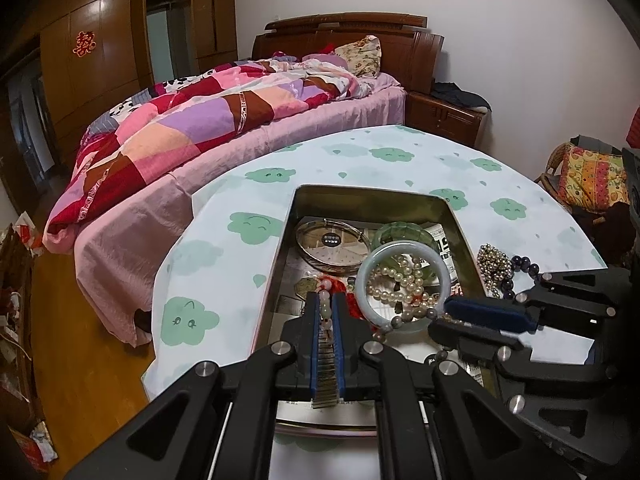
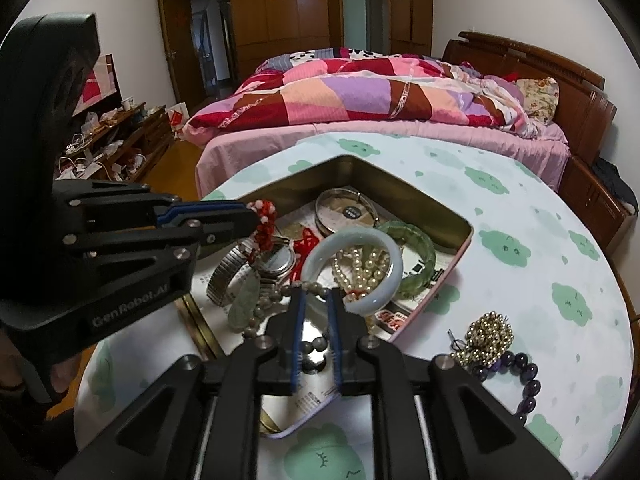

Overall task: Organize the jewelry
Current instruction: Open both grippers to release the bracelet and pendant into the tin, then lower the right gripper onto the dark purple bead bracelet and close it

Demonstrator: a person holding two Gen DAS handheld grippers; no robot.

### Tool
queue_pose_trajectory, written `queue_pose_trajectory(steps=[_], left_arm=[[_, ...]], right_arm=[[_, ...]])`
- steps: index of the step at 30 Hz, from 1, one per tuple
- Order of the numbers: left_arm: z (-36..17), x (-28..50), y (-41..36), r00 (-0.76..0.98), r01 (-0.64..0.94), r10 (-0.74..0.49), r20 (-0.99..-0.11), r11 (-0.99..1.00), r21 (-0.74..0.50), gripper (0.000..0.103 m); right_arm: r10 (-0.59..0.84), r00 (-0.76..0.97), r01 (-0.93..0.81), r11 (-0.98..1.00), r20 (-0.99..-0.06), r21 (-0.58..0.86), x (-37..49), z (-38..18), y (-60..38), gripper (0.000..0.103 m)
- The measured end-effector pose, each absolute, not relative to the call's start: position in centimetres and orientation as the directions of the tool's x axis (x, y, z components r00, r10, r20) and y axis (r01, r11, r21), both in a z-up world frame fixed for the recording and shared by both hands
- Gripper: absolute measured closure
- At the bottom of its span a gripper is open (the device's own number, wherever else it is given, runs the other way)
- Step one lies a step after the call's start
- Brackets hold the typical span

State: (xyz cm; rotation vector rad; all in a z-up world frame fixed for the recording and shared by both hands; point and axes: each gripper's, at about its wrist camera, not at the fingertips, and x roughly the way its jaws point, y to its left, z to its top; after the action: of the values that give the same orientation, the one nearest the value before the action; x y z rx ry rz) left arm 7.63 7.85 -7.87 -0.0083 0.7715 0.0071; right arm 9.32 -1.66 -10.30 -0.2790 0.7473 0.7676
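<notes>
Pinching a red-and-white beaded cord [image 2: 264,222], the left gripper [image 1: 327,308] is closed above the tin [image 1: 456,216], while the right gripper [image 2: 316,312] is narrowed around a grey bead strand [image 2: 280,292] (whether gripped cannot be told). The cord is best lifted slowly, clear of the pale bangle [image 2: 352,268] inside the tin, toward the gold beads [image 2: 486,336] beside the tin.

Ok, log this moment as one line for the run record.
left tool: shut on red-and-white bead strand, over tin | right tool: around grey bead strand, grip unclear | outside tin: gold bead chain, purple bead bracelet
</notes>
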Motion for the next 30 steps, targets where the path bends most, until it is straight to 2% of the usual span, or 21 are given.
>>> queue_pose_trajectory(steps=[1,2,3,5,17,22,30], left_arm=[[-7.8,7.6,7.8,0.716,-0.015,0.010,-0.698,1.000,-0.001,0.089],[-7.8,7.6,7.9,0.719,-0.024,0.021,-0.695,1.000,0.005,0.072],[-7.7,7.5,7.9,0.726,-0.034,0.033,-0.687,0.999,0.012,0.050],[-7.3,7.2,8.0,0.745,-0.059,0.061,-0.664,0.998,0.025,0.032],[-6.8,7.1,8.5,0.749,-0.093,0.080,-0.658,0.996,0.016,0.032],[-6.9,7.2,7.8,0.744,-0.089,0.086,-0.663,0.996,0.029,0.032],[-6.4,6.5,6.4,0.756,-0.078,0.083,-0.649,0.996,0.037,0.032]], right_arm=[[0.526,0.485,-0.712,0.701,-0.699,0.035,9.4,-10.3,-1.7,0.065],[0.527,0.490,-0.709,0.704,-0.695,0.035,9.3,-10.2,-1.8,0.048],[0.531,0.496,-0.707,0.706,-0.687,0.036,9.3,-10.1,-1.9,0.042],[0.535,0.501,-0.703,0.710,-0.680,0.039,9.2,-9.9,-2.2,0.043],[0.500,0.562,-0.600,0.795,-0.659,0.091,10.8,-9.5,-7.7,0.037],[0.450,0.591,-0.512,0.851,-0.669,0.120,12.1,-9.6,-11.0,0.037],[0.385,0.579,-0.469,0.878,-0.719,0.093,12.8,-10.8,-13.2,0.035]])
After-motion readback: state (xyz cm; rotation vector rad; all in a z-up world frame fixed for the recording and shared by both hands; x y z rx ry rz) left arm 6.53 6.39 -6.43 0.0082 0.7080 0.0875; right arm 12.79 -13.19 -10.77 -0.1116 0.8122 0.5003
